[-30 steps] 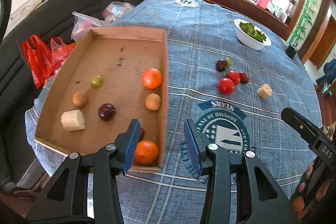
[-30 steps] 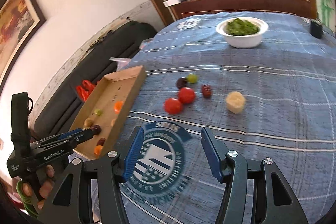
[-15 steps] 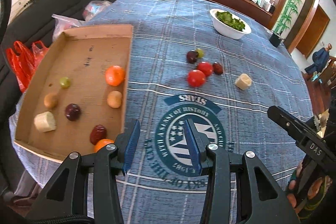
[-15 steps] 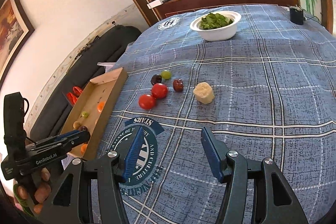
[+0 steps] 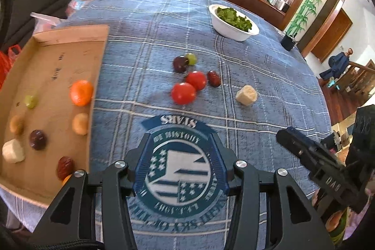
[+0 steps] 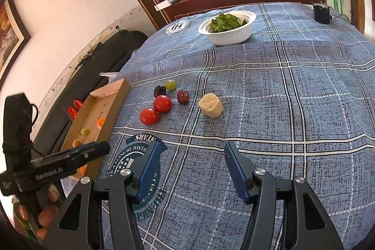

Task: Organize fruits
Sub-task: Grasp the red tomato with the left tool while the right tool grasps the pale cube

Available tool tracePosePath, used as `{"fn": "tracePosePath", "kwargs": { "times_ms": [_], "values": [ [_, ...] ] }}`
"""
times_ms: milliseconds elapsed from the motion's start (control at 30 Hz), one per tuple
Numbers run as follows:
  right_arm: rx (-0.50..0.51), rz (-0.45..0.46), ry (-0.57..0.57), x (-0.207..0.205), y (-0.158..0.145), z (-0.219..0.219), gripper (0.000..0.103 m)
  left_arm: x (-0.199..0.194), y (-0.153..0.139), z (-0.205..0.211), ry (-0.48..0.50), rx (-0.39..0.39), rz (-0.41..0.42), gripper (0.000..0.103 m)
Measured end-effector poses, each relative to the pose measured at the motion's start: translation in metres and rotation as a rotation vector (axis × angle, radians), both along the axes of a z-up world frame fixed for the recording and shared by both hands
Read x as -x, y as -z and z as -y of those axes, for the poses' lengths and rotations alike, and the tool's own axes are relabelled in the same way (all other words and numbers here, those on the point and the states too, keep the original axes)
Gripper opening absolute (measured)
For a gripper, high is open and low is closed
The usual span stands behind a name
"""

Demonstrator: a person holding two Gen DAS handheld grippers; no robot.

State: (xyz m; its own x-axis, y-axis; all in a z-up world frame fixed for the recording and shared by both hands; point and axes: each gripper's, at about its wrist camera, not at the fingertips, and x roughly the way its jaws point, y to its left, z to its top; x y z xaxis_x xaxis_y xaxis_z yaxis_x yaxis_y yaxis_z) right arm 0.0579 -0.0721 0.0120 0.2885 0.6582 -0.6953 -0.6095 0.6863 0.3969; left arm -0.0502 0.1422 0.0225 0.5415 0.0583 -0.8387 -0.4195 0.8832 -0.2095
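Observation:
A cardboard tray [image 5: 58,43] at the table's left edge holds several fruits, among them an orange [image 5: 81,93], a green grape [image 5: 30,101] and a dark plum [image 5: 37,139]. On the blue cloth lie two red tomatoes [image 5: 183,93], a dark plum [image 5: 180,64], a green grape [image 5: 191,58], a red date [image 5: 213,78] and a pale chunk [image 5: 246,95]. My left gripper [image 5: 179,163] is open and empty over the round emblem. My right gripper [image 6: 192,168] is open and empty, short of the tomatoes [image 6: 149,116] and the chunk [image 6: 211,105].
A white bowl of greens [image 5: 234,21] stands at the back of the table; it also shows in the right wrist view [image 6: 228,27]. A small black box [image 6: 322,12] sits far right. A dark sofa with red bags [image 5: 7,60] lies left of the tray [image 6: 100,107].
My left gripper has swung right, from over the tray to over the emblem, and has opened wider. My right gripper has moved forward and right; the loose fruits look closer.

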Motion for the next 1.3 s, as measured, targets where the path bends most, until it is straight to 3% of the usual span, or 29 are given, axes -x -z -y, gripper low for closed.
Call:
{"fn": "tracePosePath", "kwargs": {
  "times_ms": [300,600,733,800,867,900,933,1300],
  "values": [
    [0.053,0.042,0.011,-0.014,0.007,-0.017,0.059,-0.036,0.021,-0.008,0.014,0.005,-0.045,0.046],
    [0.168,0.099,0.007,-0.046,0.026,-0.064,0.059,-0.070,0.041,-0.022,0.012,0.038,-0.061,0.046],
    [0.222,0.128,-0.011,-0.055,0.035,-0.083,0.059,-0.081,0.050,-0.022,0.011,0.018,-0.076,0.046],
    [0.223,0.123,-0.016,-0.059,0.040,-0.085,0.056,-0.083,0.051,-0.021,0.010,0.002,-0.072,0.046],
    [0.225,0.113,-0.017,-0.061,0.043,-0.085,0.037,-0.085,0.051,-0.021,0.005,-0.008,-0.060,0.045],
    [0.227,0.121,-0.009,-0.061,0.043,-0.084,0.035,-0.086,0.051,-0.022,-0.002,-0.020,-0.059,0.038],
    [0.218,0.114,-0.008,-0.062,0.042,-0.082,0.034,-0.086,0.051,-0.022,-0.002,-0.029,-0.062,0.033],
    [0.096,0.083,0.026,-0.048,0.015,-0.051,0.034,-0.053,0.035,-0.016,-0.048,-0.092,-0.058,0.033]
  ]
}}
